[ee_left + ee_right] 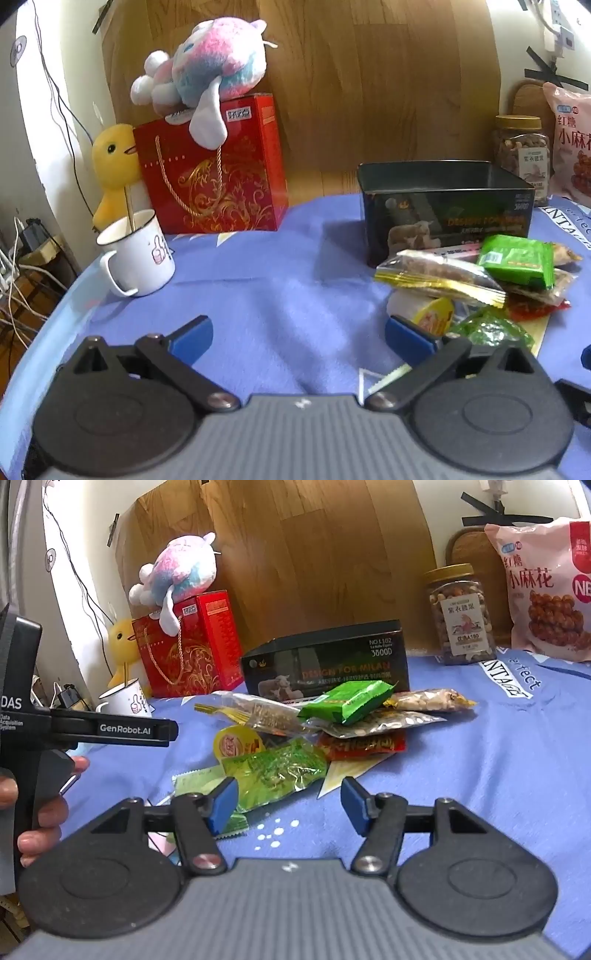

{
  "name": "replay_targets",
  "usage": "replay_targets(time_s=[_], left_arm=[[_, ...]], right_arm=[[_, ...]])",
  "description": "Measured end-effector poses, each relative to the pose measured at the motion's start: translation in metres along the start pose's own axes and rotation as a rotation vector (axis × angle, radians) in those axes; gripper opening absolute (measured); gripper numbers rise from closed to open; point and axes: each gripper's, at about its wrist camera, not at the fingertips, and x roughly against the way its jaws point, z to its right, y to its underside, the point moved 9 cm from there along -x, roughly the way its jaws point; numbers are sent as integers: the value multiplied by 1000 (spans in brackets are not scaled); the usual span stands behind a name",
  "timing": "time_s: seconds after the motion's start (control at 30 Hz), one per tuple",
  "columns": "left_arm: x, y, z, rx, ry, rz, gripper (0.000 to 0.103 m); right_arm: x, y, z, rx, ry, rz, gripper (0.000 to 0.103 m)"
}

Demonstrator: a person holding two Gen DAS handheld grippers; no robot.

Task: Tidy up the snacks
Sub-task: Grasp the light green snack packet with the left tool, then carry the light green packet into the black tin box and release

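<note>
- Snacks (314,731) are heaped on the blue-clothed table (498,775), just before the black box (325,664).
- Packets are judged light, crinkly and slippery; flat sealed edges are best pinched.
- Left tongs (299,339) are held wide open, empty.
- Right tongs (288,805) are partly open, empty, beside the green packet (280,771).

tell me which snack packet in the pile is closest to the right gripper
The crinkly translucent green packet, lying at the front of the pile. Its lower corner reaches the right gripper by the left pad; the darker green packet sits further back.
</note>
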Motion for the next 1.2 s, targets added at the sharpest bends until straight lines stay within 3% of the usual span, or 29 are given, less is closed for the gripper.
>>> replay_targets(time_s=[0.1,0.23,0.3,0.43,0.47,0.53,0.57,0.63,0.7,0.87,0.93,1.03,1.13,1.2], left_arm=[[-5,9,-7,47,62,-23,103],[-9,22,-17,198,260,-91,94],[-11,26,-15,230,365,-133,86],[-8,31,1,238,548,-155,85],[-7,31,5,231,566,-151,80],[-9,32,16,201,589,-152,60],[-14,32,23,184,601,-176,41],[-14,38,30,177,598,-187,40],[-4,42,33,158,617,-194,40],[27,57,41,118,726,-242,45],[33,53,40,106,726,-220,54],[34,38,26,140,665,-153,69],[31,30,14,178,658,-153,67],[27,33,20,150,650,-176,58]], right_arm=[[-5,3,-1,5,-17,-35,64],[-11,16,-9,12,-49,-78,64],[-17,19,-13,28,-75,-118,64],[-21,23,-28,90,-121,-155,66],[-22,24,-33,104,-137,-166,66],[-26,26,-45,140,-162,-179,66],[-28,27,-50,167,-167,-182,66],[-30,29,-57,244,-137,-184,63],[-27,25,-48,286,-105,-187,47],[-2,12,23,145,41,-145,49],[8,11,28,115,17,-136,51],[18,15,11,168,-45,-131,55],[20,22,-7,176,-134,-154,61],[15,24,-19,166,-176,-167,61]])
